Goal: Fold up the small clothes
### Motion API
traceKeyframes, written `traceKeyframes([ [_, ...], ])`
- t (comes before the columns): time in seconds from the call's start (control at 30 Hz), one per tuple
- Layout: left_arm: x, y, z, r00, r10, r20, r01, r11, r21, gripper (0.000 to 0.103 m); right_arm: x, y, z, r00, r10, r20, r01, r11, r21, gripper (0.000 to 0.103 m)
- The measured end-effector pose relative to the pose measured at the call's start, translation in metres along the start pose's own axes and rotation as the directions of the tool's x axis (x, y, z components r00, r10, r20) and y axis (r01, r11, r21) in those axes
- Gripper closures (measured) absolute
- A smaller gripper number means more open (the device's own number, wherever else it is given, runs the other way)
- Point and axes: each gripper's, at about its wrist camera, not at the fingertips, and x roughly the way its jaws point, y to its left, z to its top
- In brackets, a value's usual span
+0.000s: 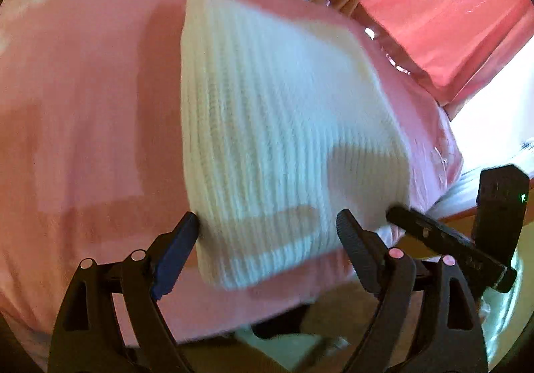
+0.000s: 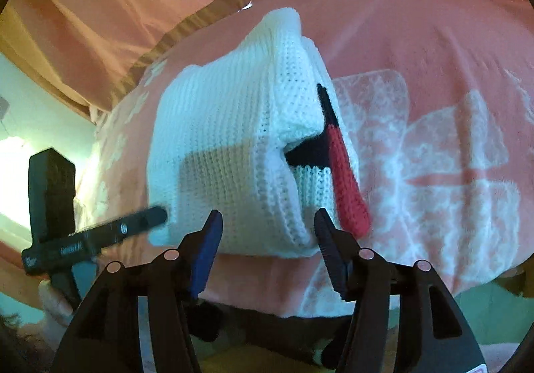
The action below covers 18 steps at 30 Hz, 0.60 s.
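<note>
a folded white knit garment (image 2: 233,152) lies on a pink blanket (image 2: 434,49), its black and red trim (image 2: 343,179) showing only in the right wrist view, at the garment's right edge, where a layer gapes open; what kind of garment it is cannot be made out. in the left wrist view the garment (image 1: 267,126) is blurred and shows only plain ribbing. the left hand-held gripper (image 1: 268,232) has its jaws spread wide over the garment's near edge, the blue-padded finger (image 1: 173,256) at its left side, the pads pressing on nothing. the right hand-held gripper (image 2: 267,232) stands partly open at the garment's near edge, the folded hem lying between its fingers without being pinched. each hand-held gripper shows in the other's view as a dark bar touching or almost touching the garment's near corner, smeared by motion. beyond the garment, pale lace-like patterns (image 2: 450,152) mark the blanket, and pink curtains (image 1: 444,12) hang behind its far edge. what the blanket covers is hidden; its near edge drops out of sight behind the gripper arms.
</note>
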Motion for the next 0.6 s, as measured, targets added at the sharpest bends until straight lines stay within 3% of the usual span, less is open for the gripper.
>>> traceKeyframes([
  [0.03, 0.005, 0.003, -0.003, 1.0, 0.015, -0.004, -0.015, 1.0, -0.006, 0.043, 0.002, 0.001, 0.001, 1.0, -0.016, 0.0, 0.016, 1.0, -0.01, 0.093],
  [0.07, 0.01, 0.004, -0.002, 0.999, 0.048, -0.013, -0.048, 0.999, -0.001, 0.064, 0.003, 0.0, 0.004, 1.0, 0.0, -0.005, 0.0, 1.0, 0.008, 0.092],
  [0.17, 0.0, 0.007, 0.004, 0.999, 0.032, -0.01, -0.032, 0.999, -0.022, 0.075, -0.026, 0.01, 0.007, 0.997, 0.027, 0.079, -0.027, 1.0, -0.008, 0.093],
  [0.27, -0.015, -0.006, 0.004, 0.997, 0.072, 0.029, -0.073, 0.996, 0.047, 0.074, -0.037, 0.006, 0.002, 0.996, -0.008, 0.094, 0.011, 1.0, -0.025, 0.093],
  [0.37, 0.007, -0.009, 0.0, 0.989, 0.147, -0.026, -0.145, 0.987, 0.076, 0.069, 0.015, -0.021, -0.01, 0.992, -0.109, -0.061, 0.109, 0.994, 0.012, 0.092],
  [0.47, 0.003, -0.011, -0.002, 0.983, 0.181, -0.013, -0.179, 0.981, 0.07, 0.06, 0.009, -0.023, -0.01, 0.996, -0.071, -0.052, 0.073, 0.997, 0.036, 0.086],
  [0.5, -0.004, -0.013, -0.002, 0.981, 0.192, 0.003, -0.192, 0.979, 0.075, 0.057, -0.003, -0.021, -0.006, 0.997, -0.07, -0.032, 0.071, 0.997, 0.034, 0.077],
  [0.53, -0.016, -0.017, 0.0, 0.978, 0.207, 0.034, -0.209, 0.974, 0.082, 0.049, -0.01, -0.019, -0.004, 0.997, -0.074, -0.019, 0.074, 0.997, 0.032, 0.064],
  [0.57, -0.025, -0.022, 0.003, 0.977, 0.205, 0.063, -0.21, 0.974, 0.09, 0.039, -0.021, -0.014, 0.003, 0.996, -0.084, 0.005, 0.084, 0.996, 0.007, 0.06],
  [0.6, -0.033, -0.025, 0.007, 0.975, 0.2, 0.094, -0.21, 0.973, 0.1, 0.032, -0.029, -0.01, 0.009, 0.996, -0.089, 0.029, 0.09, 0.996, -0.018, 0.049],
])
